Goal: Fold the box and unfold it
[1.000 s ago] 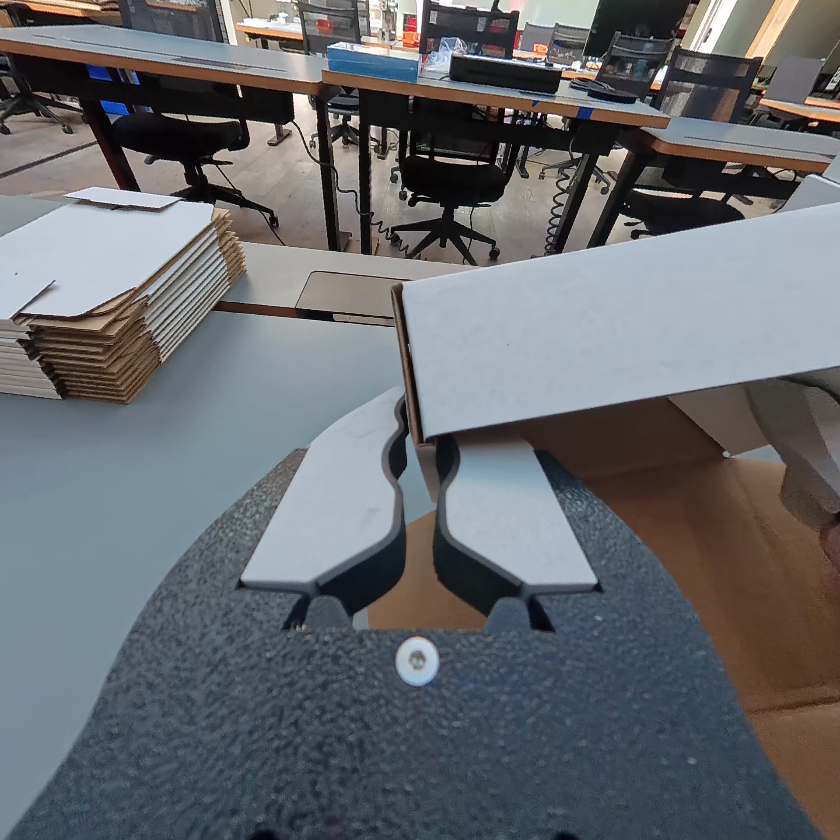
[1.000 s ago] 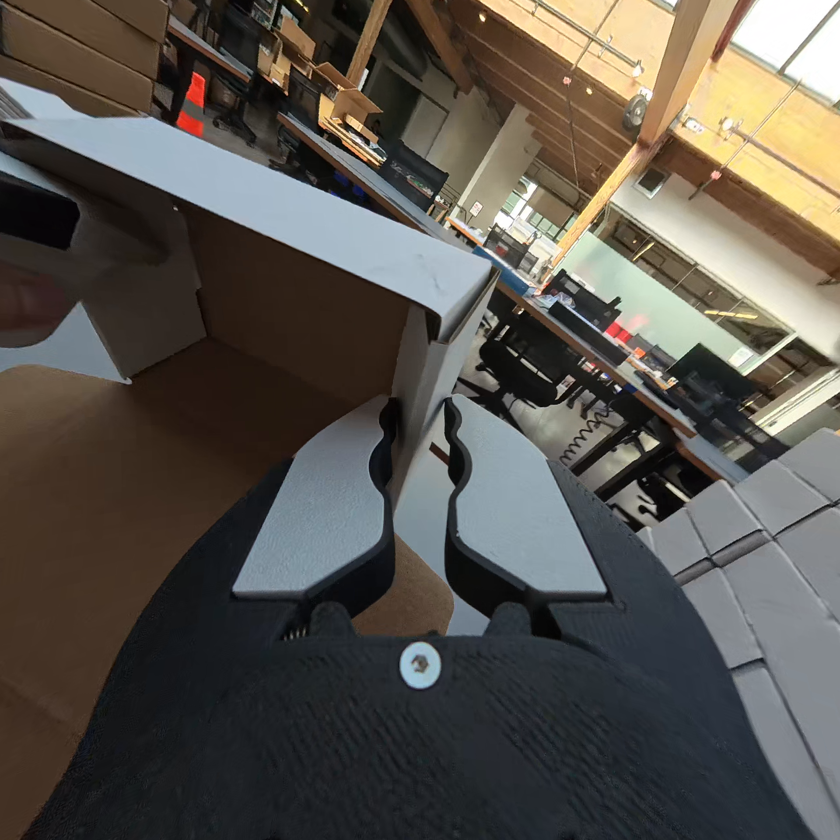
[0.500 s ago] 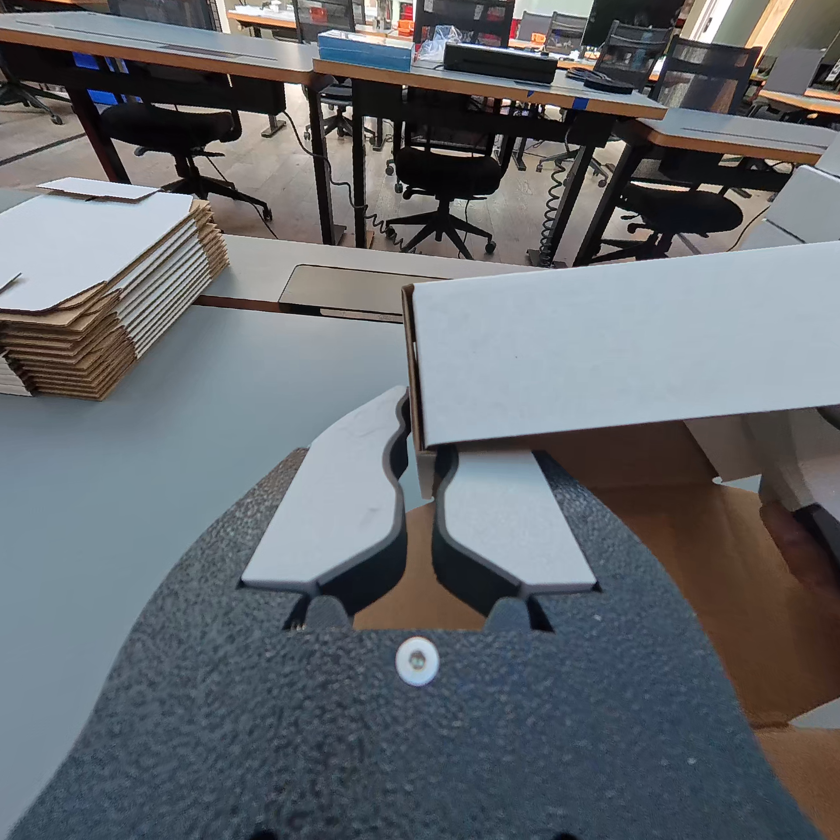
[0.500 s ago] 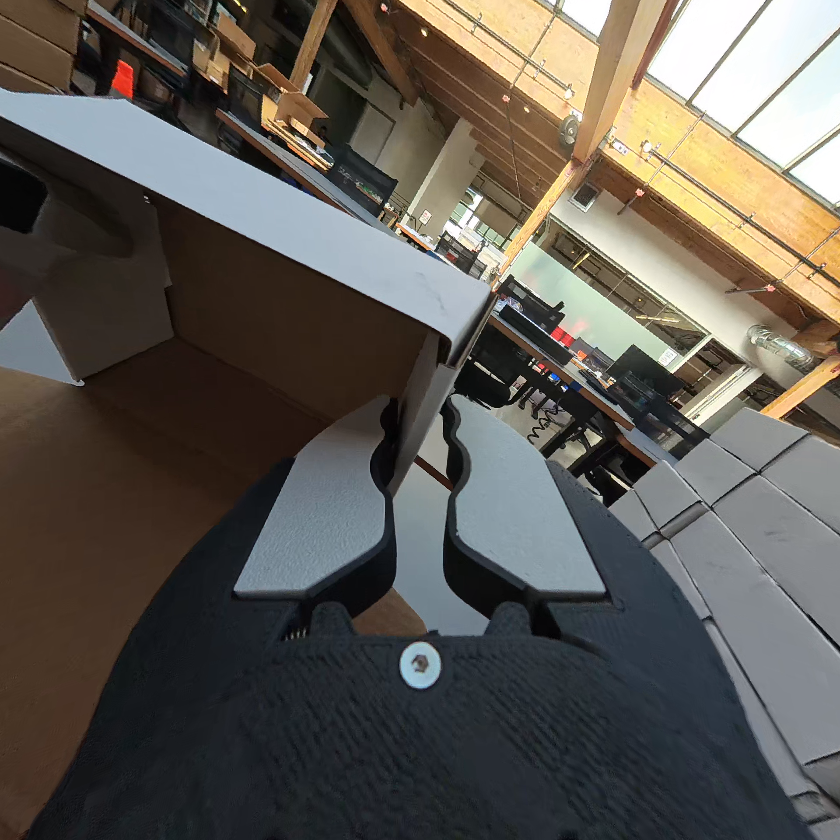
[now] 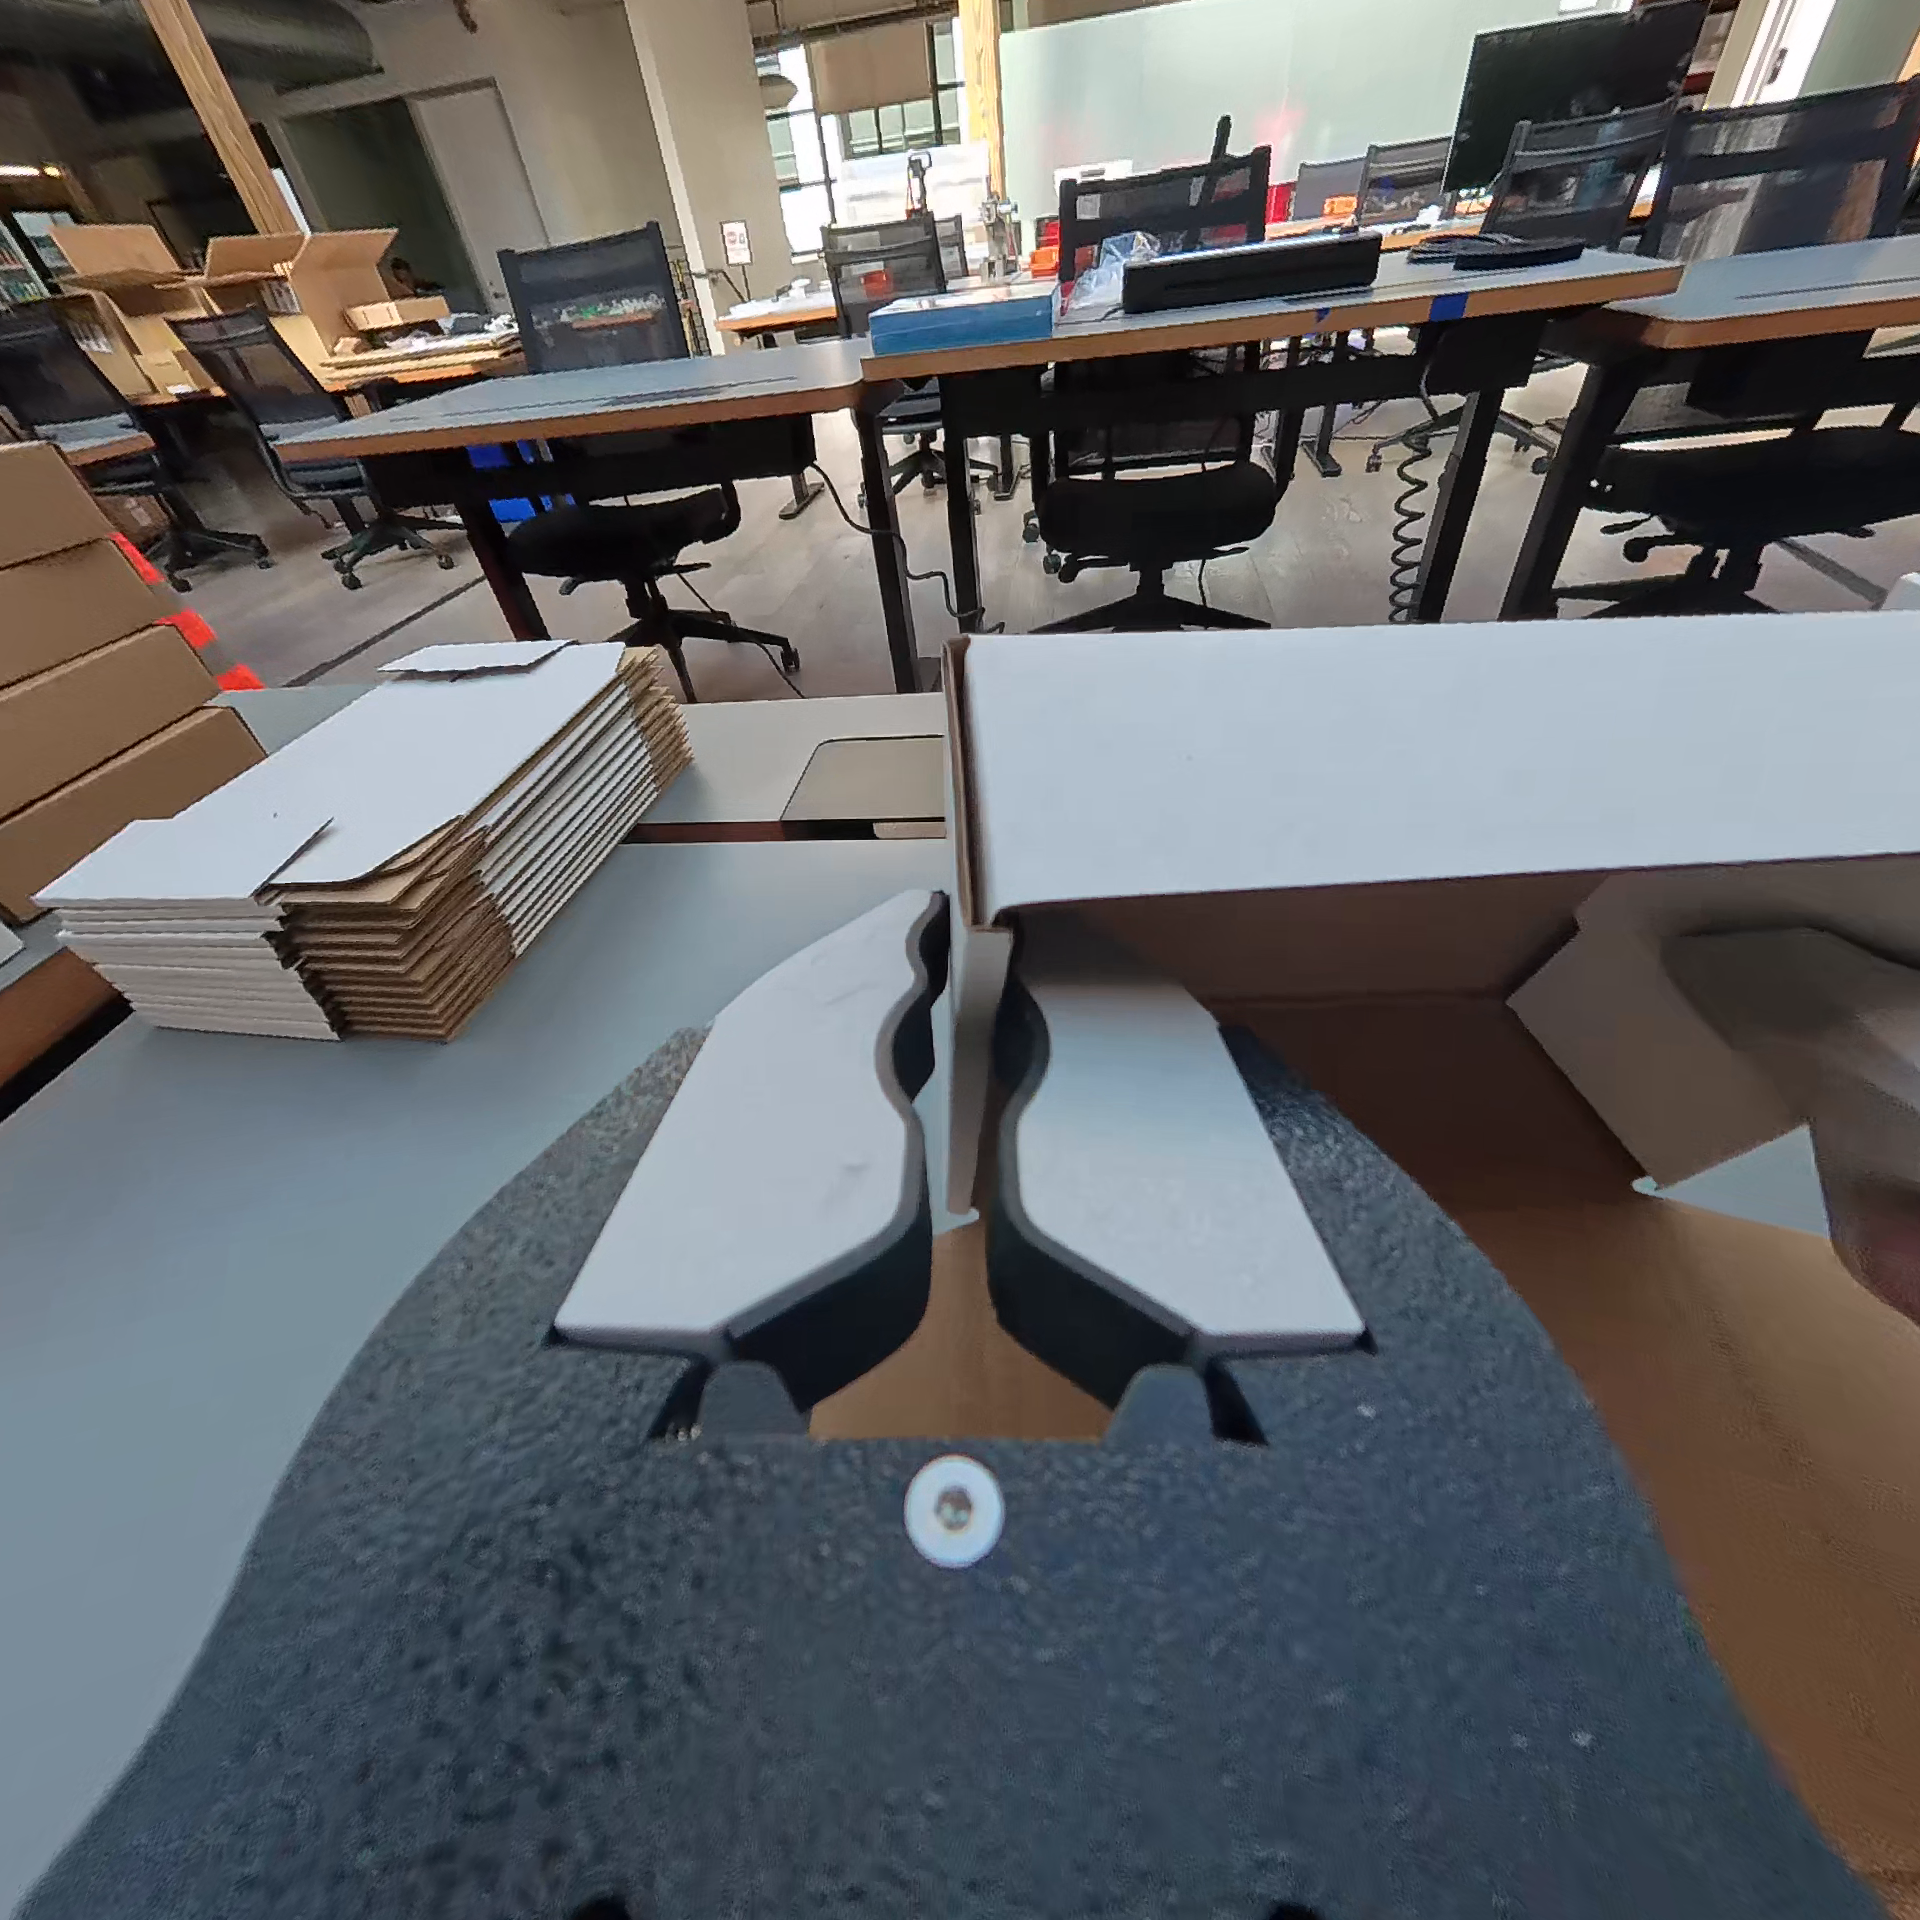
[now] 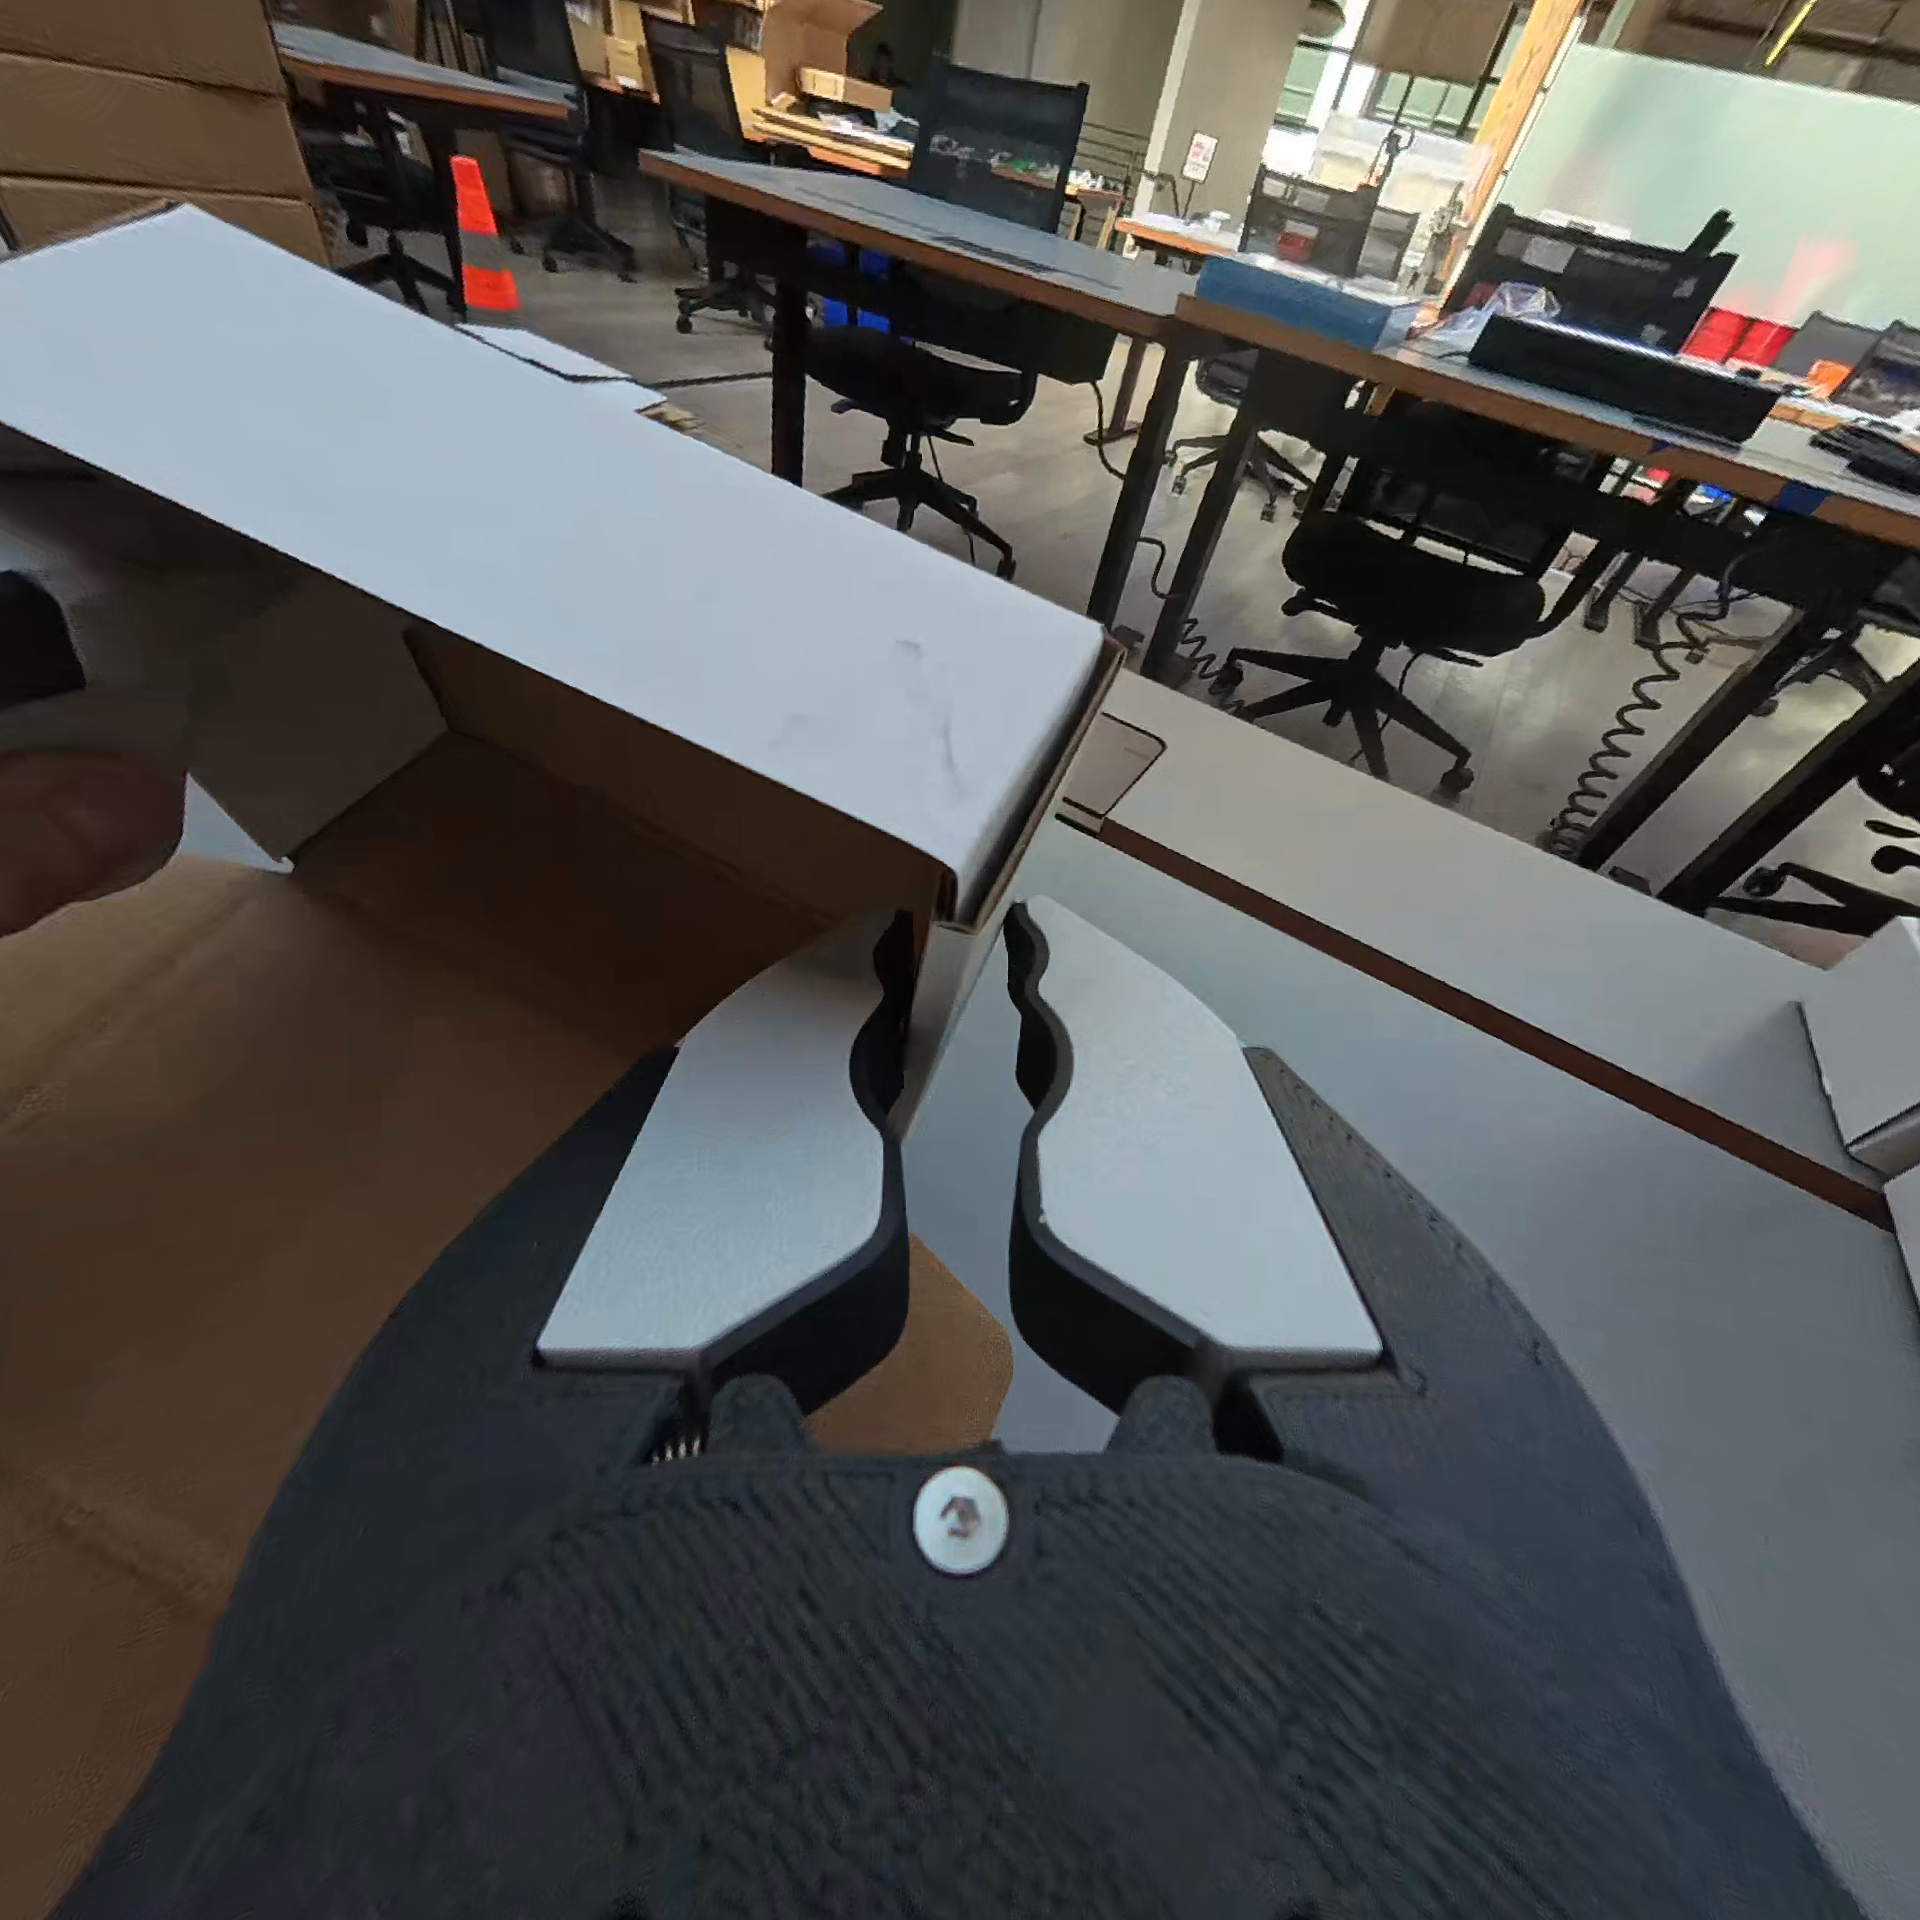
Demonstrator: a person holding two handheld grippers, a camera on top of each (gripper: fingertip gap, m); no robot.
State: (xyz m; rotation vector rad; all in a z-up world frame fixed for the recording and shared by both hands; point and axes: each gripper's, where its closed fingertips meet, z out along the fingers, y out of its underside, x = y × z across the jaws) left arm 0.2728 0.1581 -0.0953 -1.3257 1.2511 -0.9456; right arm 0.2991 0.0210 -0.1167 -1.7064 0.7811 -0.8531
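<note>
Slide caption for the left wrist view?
Left gripper pinches the white cardboard box side flap; flattened boxes stacked left.

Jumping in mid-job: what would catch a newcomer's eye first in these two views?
The half-folded white box, brown inside, fills the centre, its long wall standing. The left gripper pinches one end flap; the right gripper straddles the other end flap with a gap. A stack of flat box blanks sits left on the grey table.

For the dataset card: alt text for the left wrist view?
The left gripper pinches a side flap of a half-folded white box with a brown inside, on a grey table. A stack of flat boxes lies to the left; office desks and chairs stand behind.
</note>
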